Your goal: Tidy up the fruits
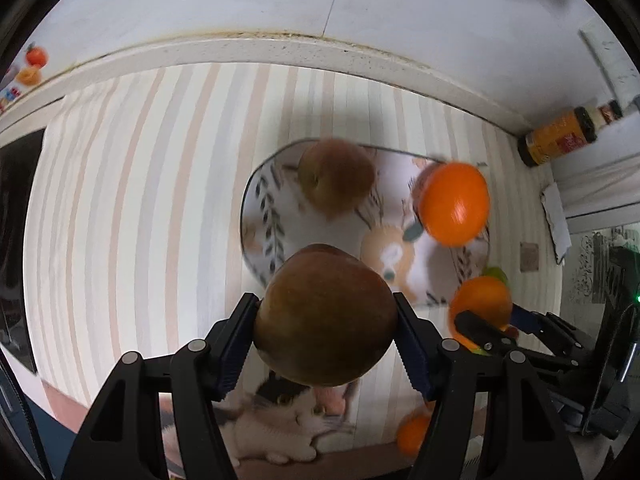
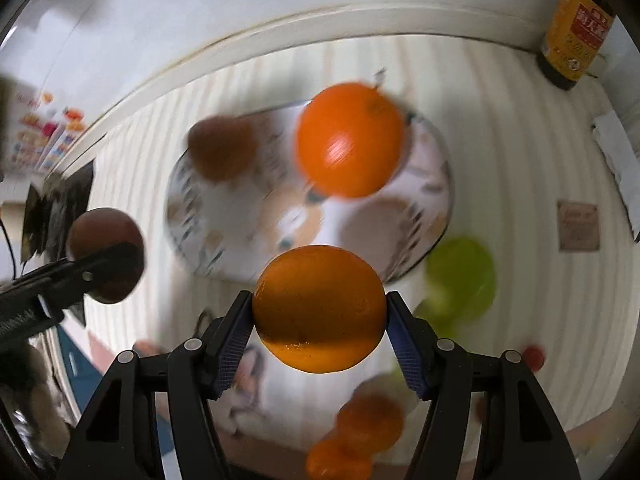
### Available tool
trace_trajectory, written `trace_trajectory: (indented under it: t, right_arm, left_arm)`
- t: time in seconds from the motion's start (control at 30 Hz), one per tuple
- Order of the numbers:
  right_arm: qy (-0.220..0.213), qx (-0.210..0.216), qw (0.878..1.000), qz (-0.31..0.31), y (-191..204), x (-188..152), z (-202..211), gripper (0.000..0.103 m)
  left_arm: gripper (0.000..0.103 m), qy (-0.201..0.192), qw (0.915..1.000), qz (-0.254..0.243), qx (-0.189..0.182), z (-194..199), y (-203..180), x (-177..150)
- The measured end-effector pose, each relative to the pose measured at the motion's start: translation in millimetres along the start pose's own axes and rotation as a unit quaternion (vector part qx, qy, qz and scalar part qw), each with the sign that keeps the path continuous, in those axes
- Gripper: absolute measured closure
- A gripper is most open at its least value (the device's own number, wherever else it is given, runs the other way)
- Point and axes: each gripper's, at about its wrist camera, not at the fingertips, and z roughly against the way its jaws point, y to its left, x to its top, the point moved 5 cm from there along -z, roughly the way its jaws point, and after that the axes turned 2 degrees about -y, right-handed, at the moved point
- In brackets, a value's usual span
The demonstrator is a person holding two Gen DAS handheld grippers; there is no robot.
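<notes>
My left gripper is shut on a brown-red apple, held above the striped cloth near the patterned plate. My right gripper is shut on an orange above the plate's near rim. On the plate lie a second brown apple and a second orange; both also show in the right wrist view, the apple and the orange. The right gripper with its orange shows at the right of the left wrist view. The left gripper's apple shows at the left of the right wrist view.
A green fruit lies right of the plate. More oranges and a small red thing lie near the front. A sauce bottle stands at the back right by the wall. A striped cloth covers the table.
</notes>
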Motion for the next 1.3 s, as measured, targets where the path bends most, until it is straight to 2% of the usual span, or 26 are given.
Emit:
trace_trajectory:
  t: [0.13, 0.3, 0.33, 0.37, 0.43, 0.47, 0.5, 0.53, 0.77, 0.93, 1.3]
  right_arm:
    - [0.002, -0.011, 1.000, -0.009, -16.1, 23.4, -18.9, 0.035]
    - [0.019, 0.020, 0.999, -0.034, -20.6, 30.7, -35.9, 0.034]
    - [0.021, 0.025, 0.999, -0.038, -20.5, 30.0, -38.1, 0.032]
    - [0.019, 0.030, 0.998, -0.042, -19.8, 28.2, -38.5, 0.023]
    - [0.014, 0.031, 0.998, -0.049, -23.0, 33.4, -41.4, 0.013]
    - [0.011, 0.033, 0.998, -0.052, -23.5, 35.4, -41.5, 0.012]
    - [0.008, 0.032, 0.998, -0.053, -24.7, 35.5, -38.6, 0.012]
    - [0.005, 0.028, 0.998, -0.053, -24.6, 36.8, -38.1, 0.012]
    - [-0.016, -0.030, 0.999, -0.037, -28.7, 27.4, -17.5, 0.011]
    - [-0.031, -0.062, 0.997, -0.018, -19.2, 15.4, 0.2, 0.011]
    - [-0.096, -0.088, 0.991, 0.023, 17.0, -21.1, 67.9, 0.011]
  left_arm:
    - [0.039, 0.036, 0.9993, 0.003, 0.007, -27.8, 5.4, 20.4]
    - [0.039, 0.073, 0.9971, 0.000, 0.023, -51.6, 3.7, 28.3]
    - [0.039, 0.077, 0.9968, 0.004, 0.022, -53.7, 3.6, 27.9]
    - [0.039, 0.079, 0.9967, 0.007, 0.020, -55.2, 3.3, 27.2]
    - [0.038, 0.076, 0.9968, 0.007, 0.022, -57.3, 2.3, 26.9]
    - [0.033, 0.071, 0.9972, 0.007, 0.021, -57.3, 1.9, 26.6]
    - [0.019, 0.067, 0.9976, 0.006, 0.019, -55.4, 1.7, 25.9]
    - [0.011, 0.063, 0.9979, 0.005, 0.017, -53.3, 1.2, 25.3]
    - [0.010, 0.033, 0.9990, 0.005, 0.029, -34.6, 4.9, 20.1]
    - [0.010, 0.002, 0.9982, -0.001, 0.060, -12.3, 11.3, 6.5]
    - [0.010, -0.089, 0.9923, -0.007, 0.086, 53.9, 0.6, -34.2]
